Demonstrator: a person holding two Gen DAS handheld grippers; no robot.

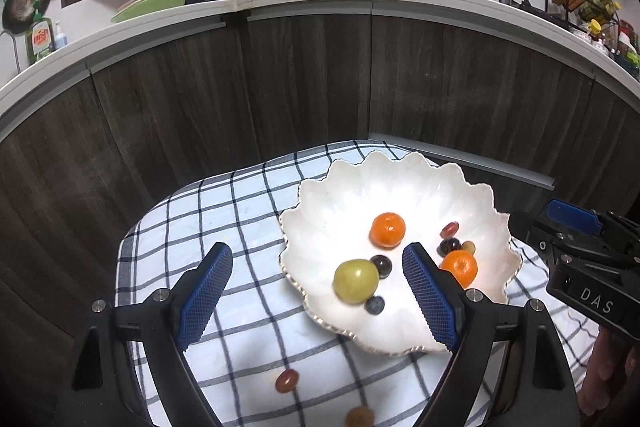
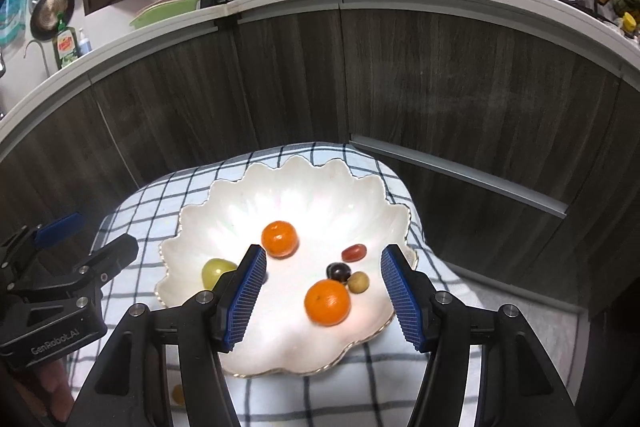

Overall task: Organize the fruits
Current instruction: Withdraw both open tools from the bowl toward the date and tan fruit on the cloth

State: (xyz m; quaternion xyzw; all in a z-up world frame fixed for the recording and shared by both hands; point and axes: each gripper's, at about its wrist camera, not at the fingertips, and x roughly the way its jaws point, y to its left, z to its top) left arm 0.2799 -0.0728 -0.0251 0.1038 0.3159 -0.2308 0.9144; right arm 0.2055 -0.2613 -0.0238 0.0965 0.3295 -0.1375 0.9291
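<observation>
Blue-padded, the left gripper (image 1: 318,299) tilts down over the checked cloth (image 1: 248,339), jaws spread wide with nothing between them. At its 3 o'clock, the right gripper (image 2: 324,297) hangs over the white scalloped bowl (image 2: 320,195), jaws apart and bare. Two oranges (image 2: 327,302), a green fruit (image 1: 356,281) and grapes lie in the bowl; a red grape (image 1: 287,380) lies on the cloth at 6 o'clock of the bowl.

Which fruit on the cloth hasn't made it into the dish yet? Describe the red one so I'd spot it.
Find the white scalloped dish on the checked cloth. On the cloth in front of its near rim lies a small red grape. A duller brownish grape lies nearer still.
</observation>
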